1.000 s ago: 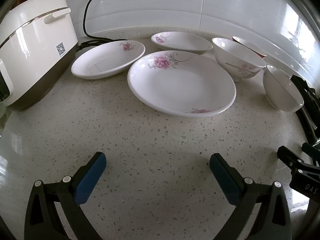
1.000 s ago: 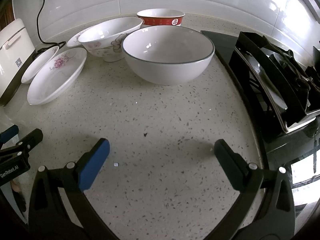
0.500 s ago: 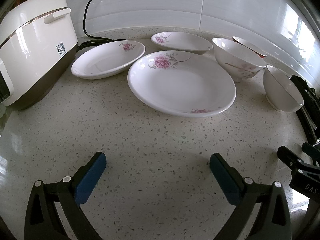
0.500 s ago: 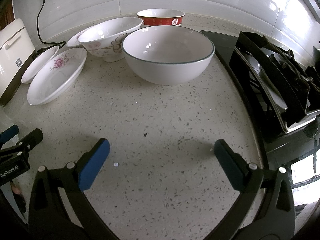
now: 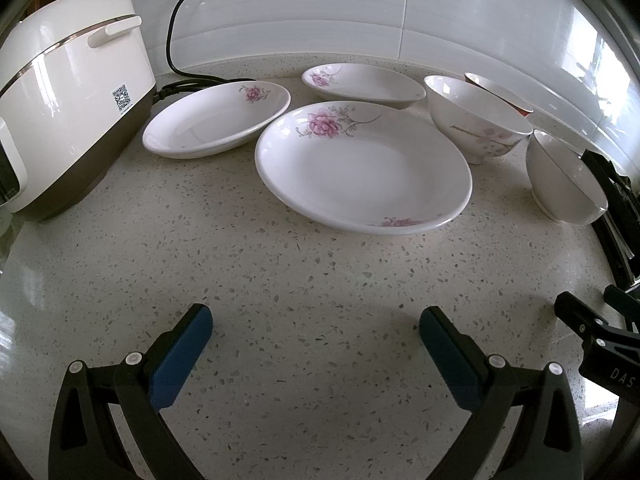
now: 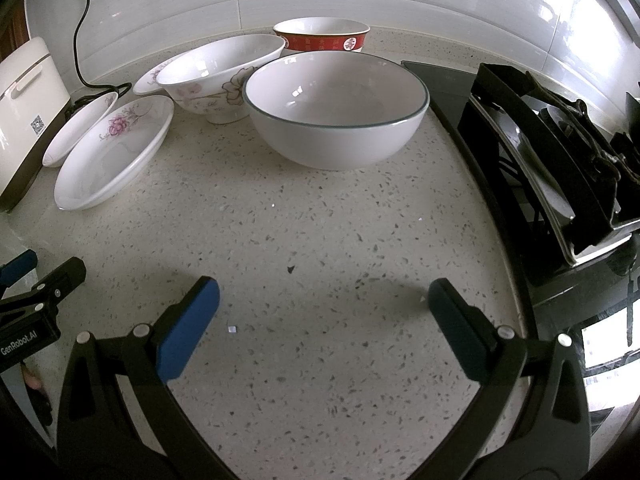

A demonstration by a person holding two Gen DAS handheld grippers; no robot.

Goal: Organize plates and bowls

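Three white plates with pink flowers lie on the speckled counter: a large plate (image 5: 364, 168) in the middle, a second plate (image 5: 216, 118) to its left, a third plate (image 5: 362, 84) behind. To the right stand a flowered bowl (image 5: 478, 120), a red bowl (image 5: 500, 92) and a plain white bowl (image 5: 564, 178). In the right wrist view the plain bowl (image 6: 336, 108) is nearest, with the flowered bowl (image 6: 220, 72) and the red bowl (image 6: 322, 36) behind. My left gripper (image 5: 316, 320) and right gripper (image 6: 322, 300) are open and empty above bare counter.
A white rice cooker (image 5: 68, 92) with a black cord (image 5: 180, 40) stands at the left. A black gas hob (image 6: 552, 152) with pan supports borders the counter on the right. A white tiled wall (image 5: 360, 12) runs behind the dishes.
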